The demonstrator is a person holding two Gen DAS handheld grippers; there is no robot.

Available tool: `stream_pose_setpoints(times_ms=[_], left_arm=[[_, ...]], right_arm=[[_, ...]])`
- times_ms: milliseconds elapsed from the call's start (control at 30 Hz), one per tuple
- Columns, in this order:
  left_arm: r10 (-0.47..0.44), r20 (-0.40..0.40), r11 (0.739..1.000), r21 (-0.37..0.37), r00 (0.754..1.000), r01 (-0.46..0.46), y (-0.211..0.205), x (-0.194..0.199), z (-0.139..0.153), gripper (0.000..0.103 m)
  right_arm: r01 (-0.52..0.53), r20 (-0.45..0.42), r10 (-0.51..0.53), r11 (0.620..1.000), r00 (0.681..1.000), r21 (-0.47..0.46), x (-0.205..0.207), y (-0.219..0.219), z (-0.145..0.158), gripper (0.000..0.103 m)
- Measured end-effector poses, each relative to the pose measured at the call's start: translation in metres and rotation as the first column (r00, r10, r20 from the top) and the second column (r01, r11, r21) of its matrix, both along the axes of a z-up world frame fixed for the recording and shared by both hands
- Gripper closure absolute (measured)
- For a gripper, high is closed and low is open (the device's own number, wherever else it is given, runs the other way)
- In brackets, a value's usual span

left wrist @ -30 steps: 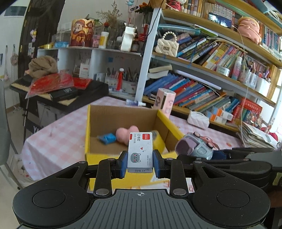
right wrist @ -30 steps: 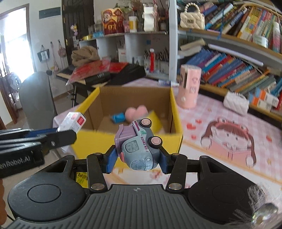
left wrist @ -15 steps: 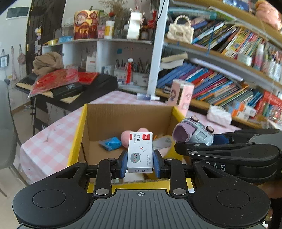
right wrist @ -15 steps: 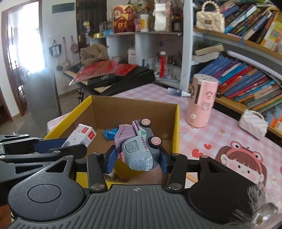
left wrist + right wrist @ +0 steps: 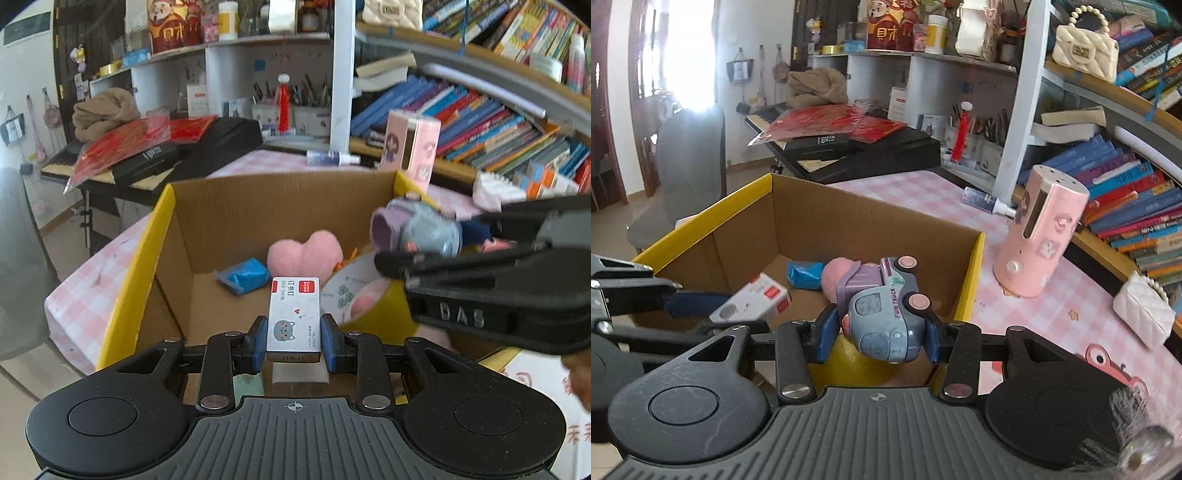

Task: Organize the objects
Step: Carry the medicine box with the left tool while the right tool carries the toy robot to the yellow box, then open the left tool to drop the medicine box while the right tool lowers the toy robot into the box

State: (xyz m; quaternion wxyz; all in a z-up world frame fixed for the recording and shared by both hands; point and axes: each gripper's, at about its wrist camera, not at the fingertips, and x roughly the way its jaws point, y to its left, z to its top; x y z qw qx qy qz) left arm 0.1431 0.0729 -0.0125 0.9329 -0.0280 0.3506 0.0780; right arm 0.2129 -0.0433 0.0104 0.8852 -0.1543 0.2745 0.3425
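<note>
Lowering both loads deep into the box (image 5: 207, 229) first: left tongs (image 5: 294, 334) clamp the staple pack (image 5: 293, 314), right tongs (image 5: 877, 330) pinch the truck (image 5: 882, 306); release toward 12 o'clock, apart.

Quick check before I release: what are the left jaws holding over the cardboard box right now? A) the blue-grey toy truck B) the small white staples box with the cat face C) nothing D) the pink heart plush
B: the left gripper is clamped on the small white staples box; the toy truck is in the right gripper.
</note>
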Motion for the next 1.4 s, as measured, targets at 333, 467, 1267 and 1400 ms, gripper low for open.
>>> stream_pose_setpoints(times_ms=[333, 467, 1267, 1400], left_arm=[[0.041, -0.034, 0.999, 0.009, 0.999, -0.041, 0.002, 0.010, -0.008, 0.074], [0.044, 0.002, 0.999, 0.030, 0.999, -0.044, 0.000, 0.006, -0.003, 0.071], [0.047, 0.056, 0.995, 0.088, 0.997, -0.052, -0.006, -0.027, 0.013, 0.020], [0.053, 0.061, 0.995, 0.080, 0.997, -0.058, -0.006, -0.031, 0.014, 0.018]], right_arm=[[-0.028, 0.025, 0.028, 1.000, 0.999, 0.002, 0.011, 0.003, -0.002, 0.062], [-0.046, 0.047, 0.044, 0.998, 0.998, 0.045, 0.009, 0.004, 0.007, 0.062], [-0.230, -0.130, 0.219, 0.970, 0.967, -0.080, 0.014, 0.050, -0.011, 0.061], [-0.228, -0.128, 0.218, 0.971, 0.968, -0.075, 0.014, 0.050, -0.012, 0.061]])
